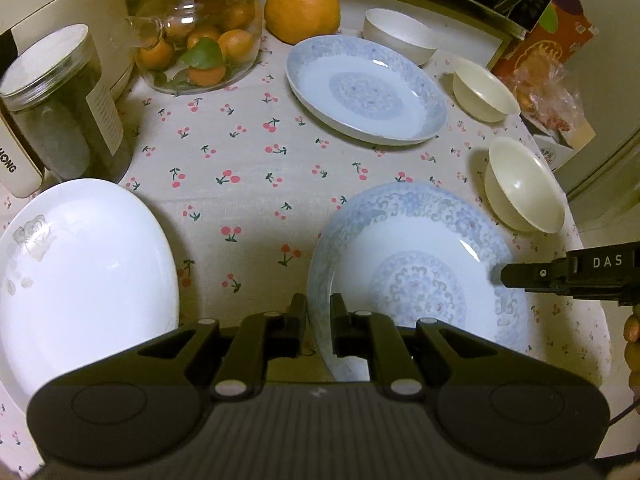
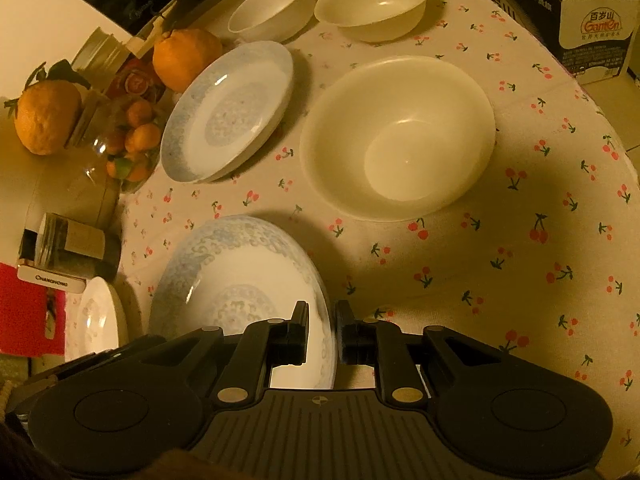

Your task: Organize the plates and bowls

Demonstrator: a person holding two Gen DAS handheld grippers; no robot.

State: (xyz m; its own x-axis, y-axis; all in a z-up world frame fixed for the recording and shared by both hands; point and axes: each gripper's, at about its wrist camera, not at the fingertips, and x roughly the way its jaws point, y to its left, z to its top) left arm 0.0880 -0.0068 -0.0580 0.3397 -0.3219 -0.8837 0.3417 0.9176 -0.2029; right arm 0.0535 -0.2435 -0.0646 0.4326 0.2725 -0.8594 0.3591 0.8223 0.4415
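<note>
A blue-patterned plate [image 1: 420,264] sits near me on the cherry-print tablecloth. My left gripper [image 1: 319,312] is shut on its left rim. My right gripper [image 2: 322,320] is shut on its right rim [image 2: 320,300]; that gripper shows at the right of the left wrist view [image 1: 520,276]. A second blue-patterned plate [image 1: 366,90] [image 2: 230,110] lies farther back. A plain white plate [image 1: 80,272] [image 2: 98,320] lies at the left. Three cream bowls stand at the right: near [image 1: 524,188] [image 2: 398,136], middle [image 1: 484,90] [image 2: 374,2], far [image 1: 398,34] [image 2: 272,6].
A glass jar of small oranges [image 1: 200,40], a dark lidded jar [image 1: 64,104], a white appliance [image 1: 60,4] and a big orange [image 1: 302,6] line the back left. Boxes [image 1: 552,40] [image 2: 576,16] stand at the table's right edge. Tablecloth [image 1: 240,168] lies between the plates.
</note>
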